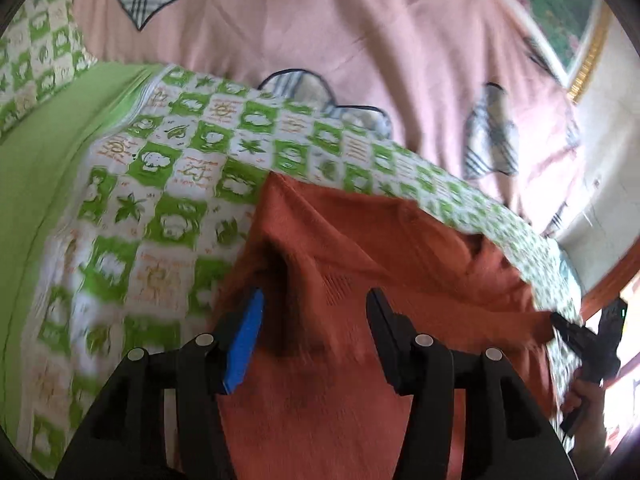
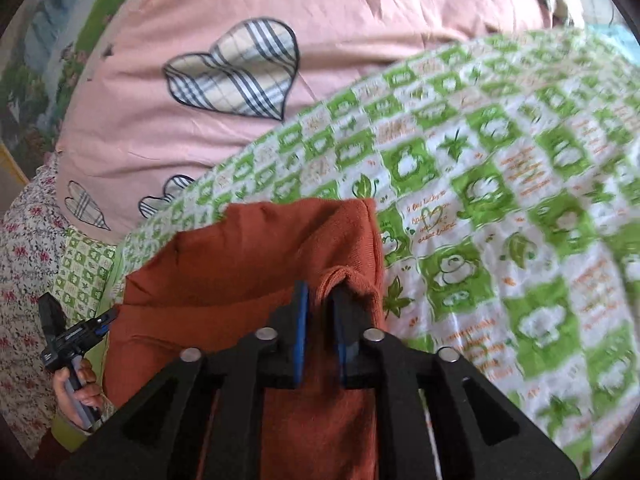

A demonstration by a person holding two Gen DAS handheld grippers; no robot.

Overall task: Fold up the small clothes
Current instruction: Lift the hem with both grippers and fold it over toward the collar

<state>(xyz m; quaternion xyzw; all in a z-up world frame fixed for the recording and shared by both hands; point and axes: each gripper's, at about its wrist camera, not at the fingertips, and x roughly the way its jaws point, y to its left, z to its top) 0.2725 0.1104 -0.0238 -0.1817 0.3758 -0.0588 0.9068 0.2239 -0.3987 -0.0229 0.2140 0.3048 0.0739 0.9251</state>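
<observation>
A rust-orange knit garment (image 1: 360, 264) lies on a green-and-white patterned bed sheet (image 1: 168, 184). In the left wrist view my left gripper (image 1: 316, 336) is open, its fingers apart just above the garment's near part. My right gripper (image 1: 560, 324) shows at the right edge, holding the garment's edge. In the right wrist view my right gripper (image 2: 320, 320) is shut on a raised fold of the orange garment (image 2: 248, 256). My left gripper (image 2: 108, 316) shows at the left, at the garment's edge.
A pink duvet (image 2: 360, 8) with plaid hearts (image 2: 240, 68) lies bunched behind the sheet. A floral cloth (image 2: 28, 240) is at the left, a framed picture (image 1: 568, 20) on the wall, and a plain green sheet (image 1: 44, 140).
</observation>
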